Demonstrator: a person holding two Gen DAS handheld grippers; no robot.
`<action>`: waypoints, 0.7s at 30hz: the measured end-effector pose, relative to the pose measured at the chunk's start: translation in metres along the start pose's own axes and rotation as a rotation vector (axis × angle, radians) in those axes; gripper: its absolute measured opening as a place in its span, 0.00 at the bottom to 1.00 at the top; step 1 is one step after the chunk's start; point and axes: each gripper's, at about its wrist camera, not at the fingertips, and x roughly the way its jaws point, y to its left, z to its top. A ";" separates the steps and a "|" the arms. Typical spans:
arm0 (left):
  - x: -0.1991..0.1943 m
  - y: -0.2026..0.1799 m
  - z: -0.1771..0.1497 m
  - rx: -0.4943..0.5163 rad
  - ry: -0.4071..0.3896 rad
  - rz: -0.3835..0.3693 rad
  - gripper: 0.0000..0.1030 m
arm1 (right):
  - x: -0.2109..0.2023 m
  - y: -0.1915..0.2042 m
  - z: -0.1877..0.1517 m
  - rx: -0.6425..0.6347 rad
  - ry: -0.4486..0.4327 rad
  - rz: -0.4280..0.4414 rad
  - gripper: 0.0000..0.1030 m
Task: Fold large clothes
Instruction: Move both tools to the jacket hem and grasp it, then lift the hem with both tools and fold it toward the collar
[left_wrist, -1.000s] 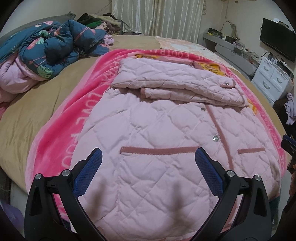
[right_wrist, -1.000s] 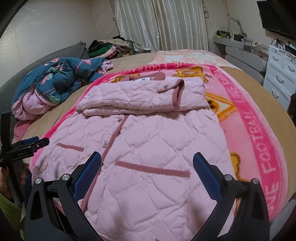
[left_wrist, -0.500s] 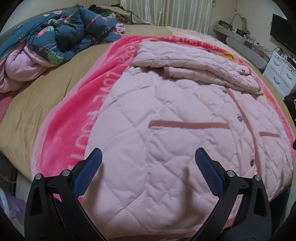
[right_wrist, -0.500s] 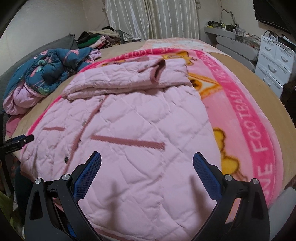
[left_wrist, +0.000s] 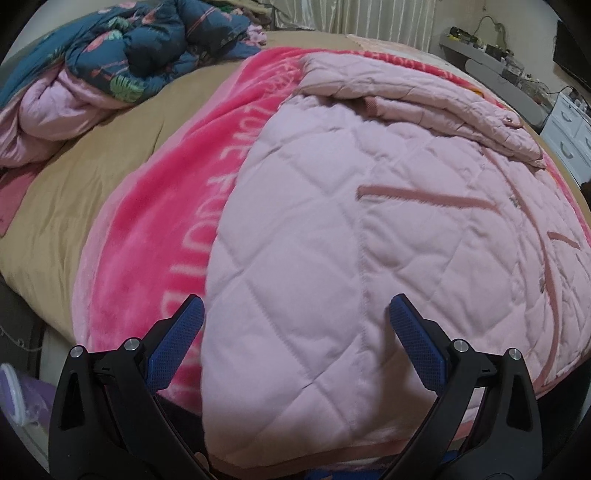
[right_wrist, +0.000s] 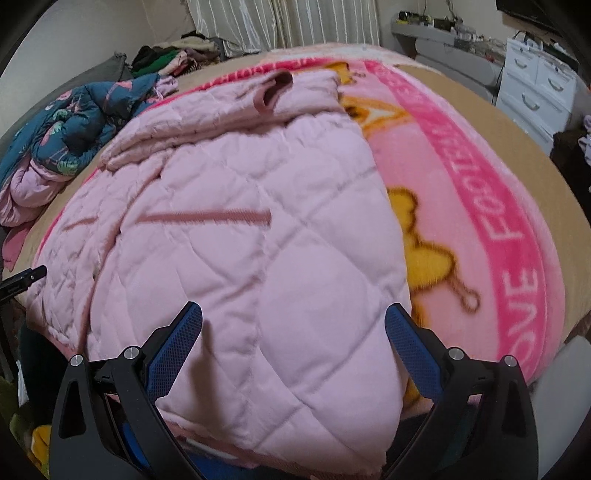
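With both jaws wide and empty, left gripper (left_wrist: 295, 314) and right gripper (right_wrist: 293, 321) should pinch the jacket (left_wrist: 388, 240) hem corners at 6 o'clock evenly, then fold toward 12.

The left black two-finger tool with blue textured pads (left_wrist: 295, 314) is held low and pointing forward, its jaws spread wide with nothing between the pads. The right black two-finger tool with blue textured pads (right_wrist: 293, 321) sits in the same pose, jaws equally wide and gripping nothing. At the left edge of the right wrist view, a dark tip of the left tool shows.
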 end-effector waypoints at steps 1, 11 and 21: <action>0.001 0.004 -0.003 -0.004 0.007 -0.003 0.91 | 0.000 -0.001 -0.003 -0.009 0.007 -0.001 0.96; 0.012 0.038 -0.031 -0.100 0.070 -0.152 0.91 | 0.006 -0.026 -0.028 0.049 0.080 0.040 0.96; 0.016 0.023 -0.044 -0.113 0.096 -0.248 0.91 | 0.011 -0.031 -0.052 0.109 0.135 0.176 0.86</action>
